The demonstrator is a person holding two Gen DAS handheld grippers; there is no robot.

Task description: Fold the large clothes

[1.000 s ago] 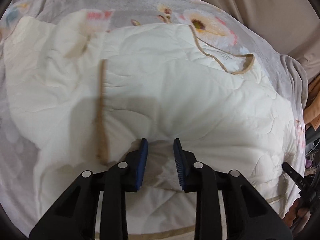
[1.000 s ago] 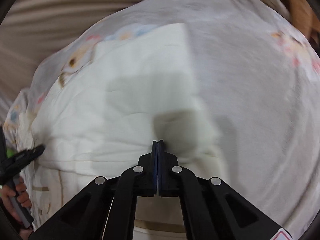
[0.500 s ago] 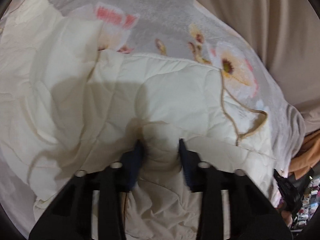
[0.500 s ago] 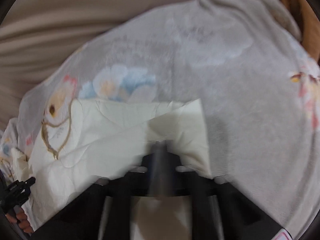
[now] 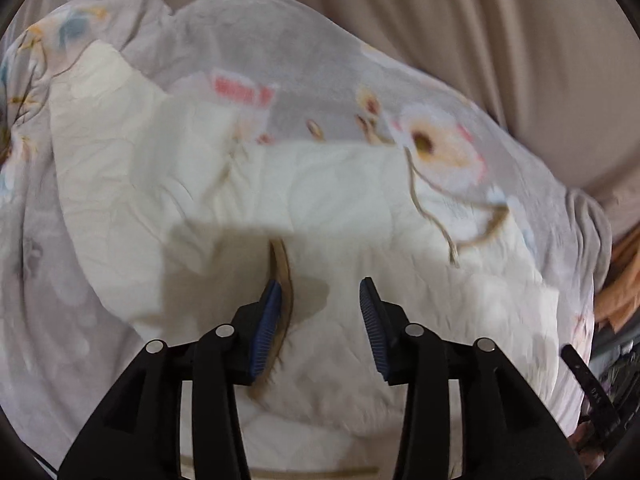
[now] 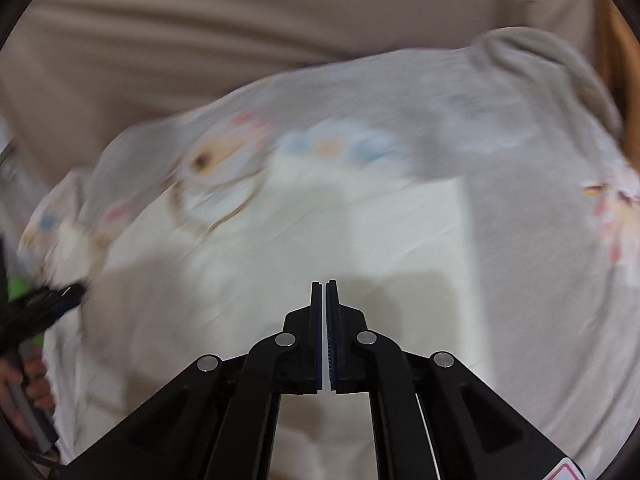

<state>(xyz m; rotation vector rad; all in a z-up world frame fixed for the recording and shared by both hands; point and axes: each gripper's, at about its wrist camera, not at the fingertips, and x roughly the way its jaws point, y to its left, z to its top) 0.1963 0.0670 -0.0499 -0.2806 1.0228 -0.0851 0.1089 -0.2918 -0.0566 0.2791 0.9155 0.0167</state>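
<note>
My left tongs [image 5: 320, 308] have just been opening over the quilt's [image 5: 360, 208] trim, right tongs [image 6: 324, 320] nearly closed, empty.

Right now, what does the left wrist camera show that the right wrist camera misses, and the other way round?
Only the left view shows the left gripper head-on, jaws apart after just opening, nothing pinched, a tan trim strip beside one pad. Only the right view shows the right gripper head-on, shut and empty. Both show the cream quilted garment on the grey floral blanket and beige curtain.
</note>
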